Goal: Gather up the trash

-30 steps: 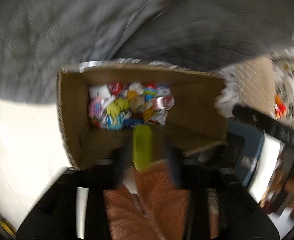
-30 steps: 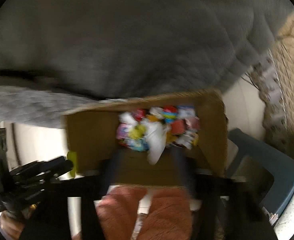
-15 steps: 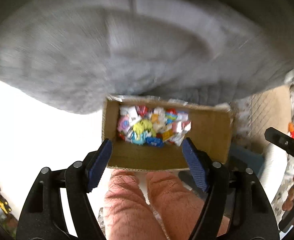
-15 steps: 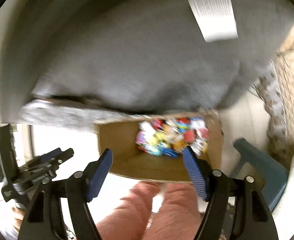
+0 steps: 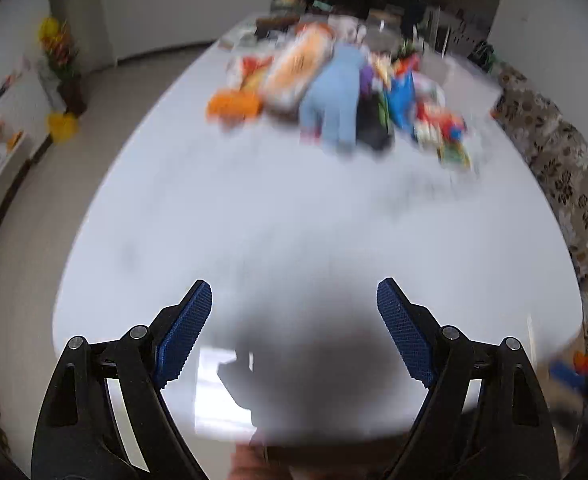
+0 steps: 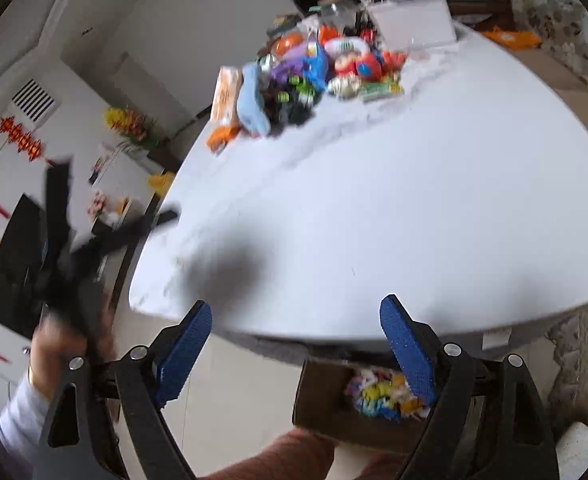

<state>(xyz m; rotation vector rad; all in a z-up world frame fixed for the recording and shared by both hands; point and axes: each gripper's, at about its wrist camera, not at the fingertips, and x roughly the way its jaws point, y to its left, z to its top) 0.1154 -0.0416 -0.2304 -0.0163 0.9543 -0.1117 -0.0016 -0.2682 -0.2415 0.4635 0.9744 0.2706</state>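
Trash pile (image 5: 346, 92): lying at the far end of the table (image 5: 294, 216), well apart from both tools; a smaller heap of wrappers is sitting in the cardboard box (image 6: 334, 408) on the floor, under the near table edge, just behind the right tool (image 6: 294, 340).
Left tool (image 5: 294, 316): jaws opening wide, gripping nothing, hovering over bare tabletop.
Right tool: jaws opening wide, gripping nothing.
Table: white, glossy, rounded, showing a dark shadow near the tools.
Room: pale floor, yellow flowers (image 6: 131, 122), patterned sofa (image 5: 566, 176).
Trash look: blurred, colourful; orange, blue, purple, red packets showing.
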